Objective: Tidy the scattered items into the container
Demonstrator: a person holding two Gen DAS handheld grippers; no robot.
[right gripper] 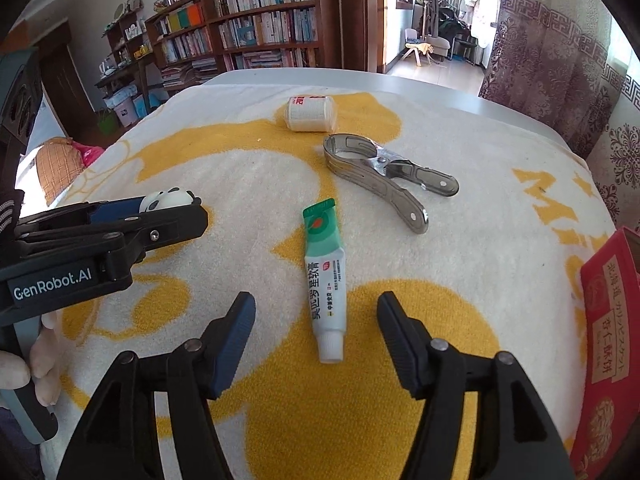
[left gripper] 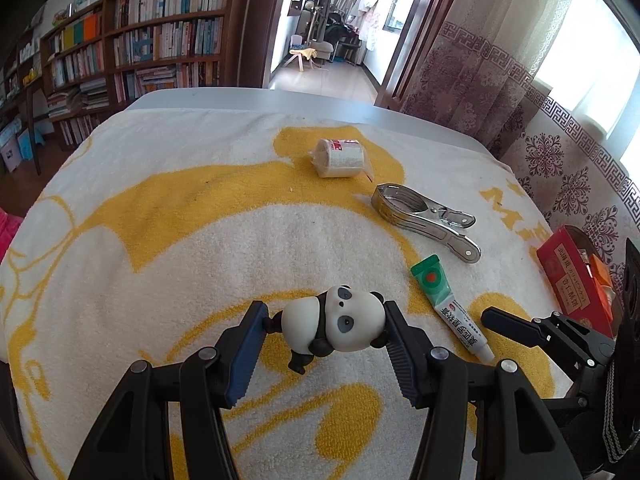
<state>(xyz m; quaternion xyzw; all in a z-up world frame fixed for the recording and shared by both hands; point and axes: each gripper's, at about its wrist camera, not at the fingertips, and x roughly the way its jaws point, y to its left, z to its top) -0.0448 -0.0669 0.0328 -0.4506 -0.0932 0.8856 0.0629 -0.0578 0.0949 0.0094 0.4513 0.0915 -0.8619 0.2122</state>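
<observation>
Squeezing the toy panda (left gripper: pixel 336 324) between the left gripper (left gripper: pixel 325 330) pads. Standing wide open and empty, the right gripper (right gripper: pixel 316 320), straddling the ointment tube (right gripper: pixel 325 280), lying lengthwise, cap nearest. Waiting rightward, the red box (right gripper: pixel 608 344).

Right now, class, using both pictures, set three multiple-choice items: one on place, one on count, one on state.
1. Where is the red box?
A. right edge of the towel
B. middle
C. on the shelves

2. How many loose things lie on the towel, unheld?
A. one
B. three
C. five

3. What is the left gripper doing?
A. hanging empty
B. clamping the panda toy
C. holding the tube

Key: 1 A, it sits at the right border. 2 B, the tube, metal clip and bandage roll. 3 B, both pads press the panda; the right gripper stands open around the tube.
</observation>
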